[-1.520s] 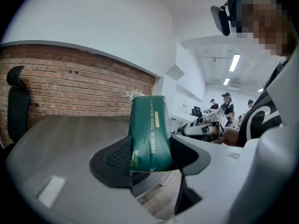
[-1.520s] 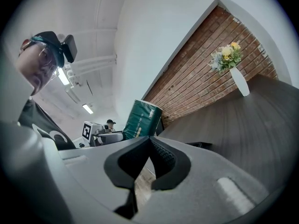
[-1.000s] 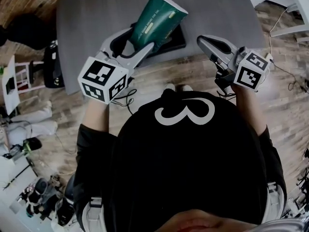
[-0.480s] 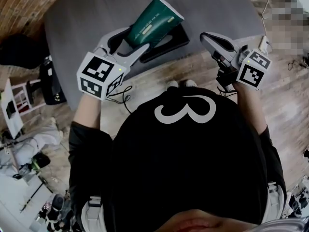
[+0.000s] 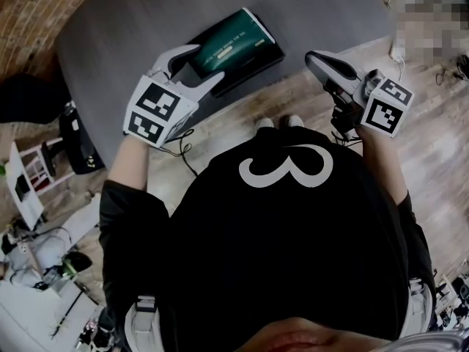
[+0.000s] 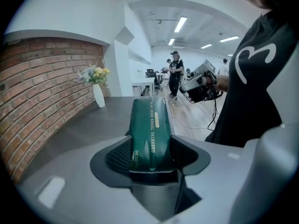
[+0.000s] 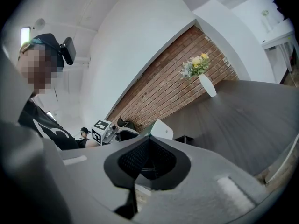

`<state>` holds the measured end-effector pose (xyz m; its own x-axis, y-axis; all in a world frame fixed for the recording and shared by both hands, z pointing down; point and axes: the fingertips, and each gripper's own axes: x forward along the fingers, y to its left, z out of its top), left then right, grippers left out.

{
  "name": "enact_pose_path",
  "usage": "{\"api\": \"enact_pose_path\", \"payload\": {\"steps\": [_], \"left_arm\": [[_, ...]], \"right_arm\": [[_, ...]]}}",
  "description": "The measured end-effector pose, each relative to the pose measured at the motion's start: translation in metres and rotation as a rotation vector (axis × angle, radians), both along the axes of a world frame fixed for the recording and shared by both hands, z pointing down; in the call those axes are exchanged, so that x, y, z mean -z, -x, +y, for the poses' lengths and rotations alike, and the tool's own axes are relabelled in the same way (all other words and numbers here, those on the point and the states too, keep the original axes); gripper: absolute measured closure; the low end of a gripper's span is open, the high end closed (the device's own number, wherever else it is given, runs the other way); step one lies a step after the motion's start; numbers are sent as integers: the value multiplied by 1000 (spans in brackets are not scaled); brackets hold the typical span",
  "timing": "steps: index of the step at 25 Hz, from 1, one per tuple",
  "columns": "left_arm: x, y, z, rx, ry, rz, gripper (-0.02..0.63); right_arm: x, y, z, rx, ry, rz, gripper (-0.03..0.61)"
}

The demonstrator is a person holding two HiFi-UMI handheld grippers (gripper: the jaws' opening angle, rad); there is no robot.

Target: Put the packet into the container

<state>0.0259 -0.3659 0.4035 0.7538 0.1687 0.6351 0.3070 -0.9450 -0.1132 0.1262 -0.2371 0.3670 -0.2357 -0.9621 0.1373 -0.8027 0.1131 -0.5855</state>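
A dark green packet (image 5: 233,44) lies nearly flat over the black tray container (image 5: 272,56) on the grey table (image 5: 124,28). My left gripper (image 5: 203,63) is shut on the packet's near end. In the left gripper view the packet (image 6: 150,133) runs straight out between the black pads, and my left gripper (image 6: 151,164) is clamped on its sealed bottom. My right gripper (image 5: 316,59) hovers off the table's front edge, to the right of the tray, shut and empty. From the right gripper view the packet's pale end (image 7: 161,129) and the tray (image 7: 186,139) show beyond my right gripper (image 7: 148,168).
A white vase of flowers (image 6: 98,95) stands far back on the table by the brick wall (image 6: 42,92); it shows again as the vase (image 7: 206,84). People stand in the office behind (image 6: 176,73). Wooden floor (image 5: 293,101) lies below the table's front edge.
The left gripper has lowered and tipped the packet from steeply raised to almost flat over the tray. The right gripper has barely moved.
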Motion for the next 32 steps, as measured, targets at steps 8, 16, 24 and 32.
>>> {"api": "enact_pose_path", "payload": {"steps": [8, 16, 24, 32], "left_arm": [[-29, -6, 1, -42, -24, -55, 331], [-59, -13, -3, -56, -18, -133, 331], [-78, -18, -8, -52, -39, -170, 325], [-88, -19, -6, -69, -69, -181, 314]], "right_arm": [[-10, -5, 16, -52, 11, -16, 577], [-19, -7, 18, -67, 24, -43, 577], [-24, -5, 18, -78, 38, -61, 577], [-31, -10, 19, -79, 47, -79, 577]]}}
